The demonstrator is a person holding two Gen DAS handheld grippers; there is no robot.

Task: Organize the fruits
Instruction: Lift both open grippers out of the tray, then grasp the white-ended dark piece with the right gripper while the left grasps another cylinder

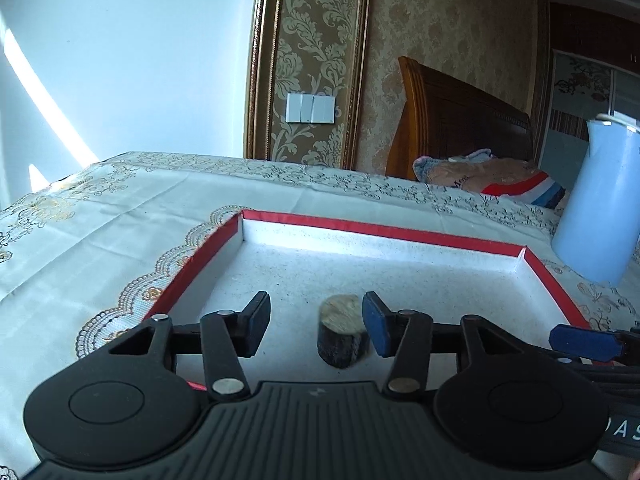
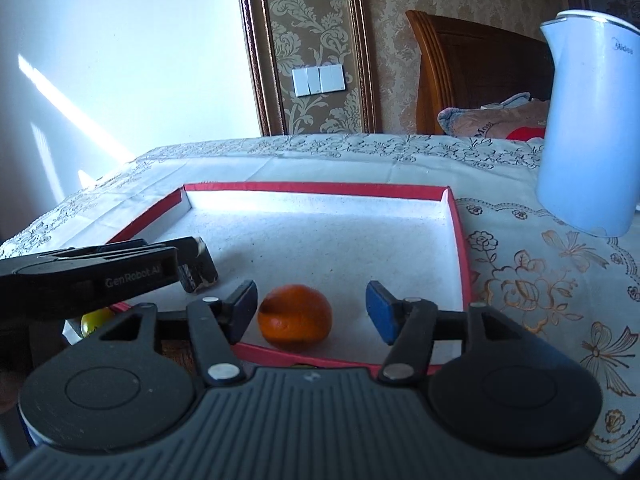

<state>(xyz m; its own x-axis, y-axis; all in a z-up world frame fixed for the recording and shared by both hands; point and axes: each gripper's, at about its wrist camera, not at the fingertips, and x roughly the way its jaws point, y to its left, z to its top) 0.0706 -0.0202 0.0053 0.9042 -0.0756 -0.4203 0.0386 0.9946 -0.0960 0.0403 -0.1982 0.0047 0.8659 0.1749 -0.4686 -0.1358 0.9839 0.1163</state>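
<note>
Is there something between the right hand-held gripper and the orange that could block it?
Nothing visible does. The orange sits in the red-edged tray, directly between the open fingers of the right hand-held gripper. The left hand-held gripper is off to one side.

sunlit pale wall (image 1: 120,60), damask wallpaper (image 1: 316,40), wooden headboard (image 1: 460,120) behind.

Surface (image 2: 320,160) is covered edge to edge with a pale floral lace-pattern cloth (image 1: 120,208), gold and dark embroidery, creases showing. Sitting directly on the cloth: shallow red-rimmed tray (image 2: 320,189) with white lining, roughly centre, and a light blue kettle (image 2: 588,128) upright near the tray's far right corner, not touching it. Sunlight falls across the tray's far inner edge.
</note>
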